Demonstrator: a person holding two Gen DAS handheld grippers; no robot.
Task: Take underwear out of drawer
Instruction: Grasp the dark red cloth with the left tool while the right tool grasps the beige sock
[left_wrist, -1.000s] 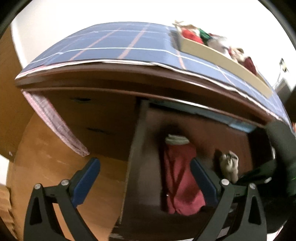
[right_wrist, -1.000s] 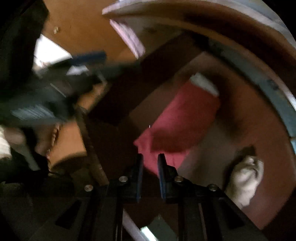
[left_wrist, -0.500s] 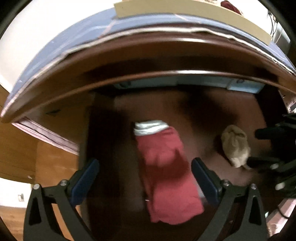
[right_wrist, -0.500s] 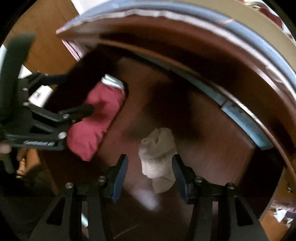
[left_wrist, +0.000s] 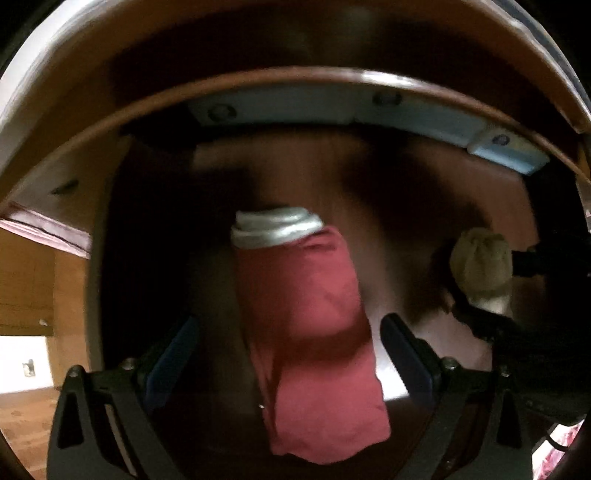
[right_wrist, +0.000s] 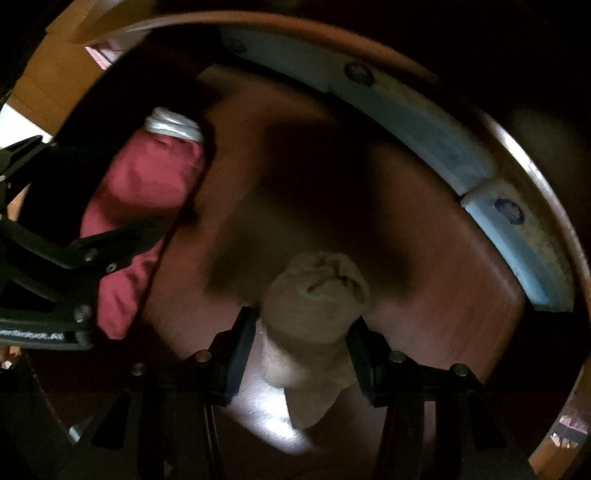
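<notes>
1. Dark brown wood fills the left wrist view: the floor of an open drawer (left_wrist: 436, 177), with a pale blue strip (left_wrist: 424, 122) curving along its far edge under the overhanging top of the furniture.
2. Red underwear (left_wrist: 314, 332) with a grey-white waistband lies lengthwise on the drawer floor, waistband toward the far edge.
3. The left claw (left_wrist: 290, 354) hangs over it, pointing down, its blue-padded fingers (left_wrist: 406, 354) spread wide apart on either side of the red cloth. The pads do not appear to press on it.
4. To the right, a rolled beige sock (left_wrist: 480, 269) sits on the drawer floor, well apart from the underwear, with the dark frame of the other claw around it.
5. At the far left edge, orange-brown flooring and a bit of white wall show outside the drawer.
6. In the right wrist view, the same drawer (right_wrist: 461, 266) floor is seen, blurred, with the blue strip (right_wrist: 480, 162) arcing along the upper right.
7. The right claw (right_wrist: 301, 332) points down with the beige sock (right_wrist: 314, 306) between its fingers. Its jaws have just been closing a little but stand apart; whether a pad touches the sock, I cannot tell.
8. The red underwear (right_wrist: 147, 184) lies at the left, partly covered by the left claw's black frame.
</notes>
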